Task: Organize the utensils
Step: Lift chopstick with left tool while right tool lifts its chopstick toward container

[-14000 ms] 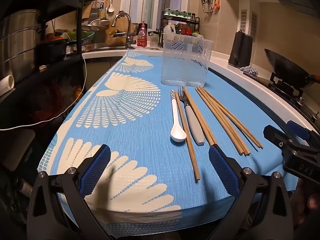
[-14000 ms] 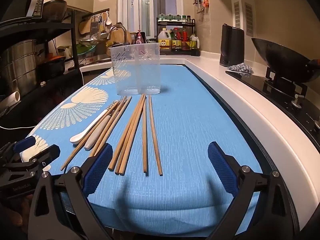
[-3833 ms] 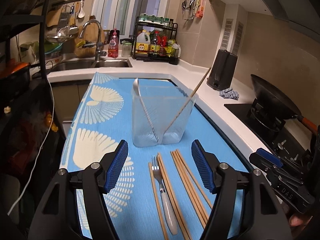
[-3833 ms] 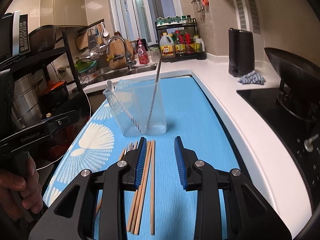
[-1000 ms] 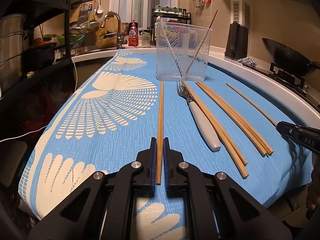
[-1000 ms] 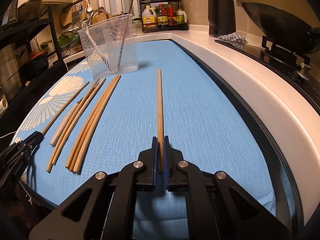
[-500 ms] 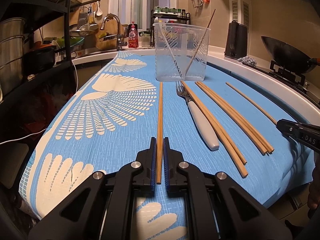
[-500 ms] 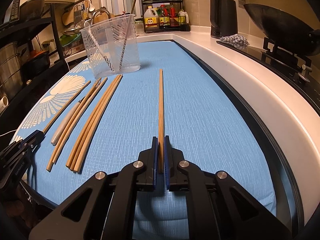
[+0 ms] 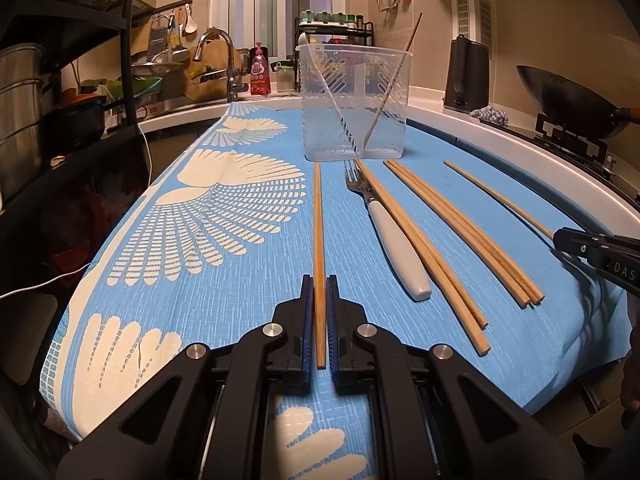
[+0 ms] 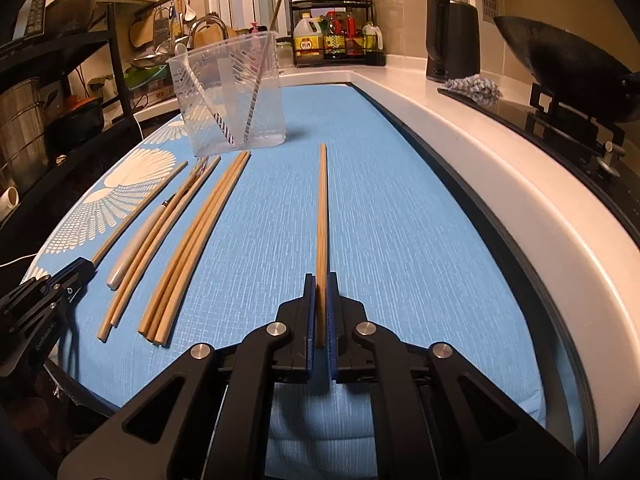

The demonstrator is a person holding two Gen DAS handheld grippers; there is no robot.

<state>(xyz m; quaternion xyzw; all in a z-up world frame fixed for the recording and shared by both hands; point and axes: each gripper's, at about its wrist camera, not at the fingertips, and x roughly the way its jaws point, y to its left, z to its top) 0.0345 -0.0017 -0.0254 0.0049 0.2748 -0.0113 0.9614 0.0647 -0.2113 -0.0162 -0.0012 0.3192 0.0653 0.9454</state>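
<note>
Both slim wooden chopsticks [image 9: 319, 240] [image 10: 322, 216] clamped between ribbed blue pads [image 9: 307, 320].

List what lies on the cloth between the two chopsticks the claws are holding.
In the left wrist view: a fork, then a pair of chopsticks, then three more bunched together.

Fork [image 9: 394, 236] between chopsticks [image 9: 460, 232], before container [image 9: 354, 100]
</note>
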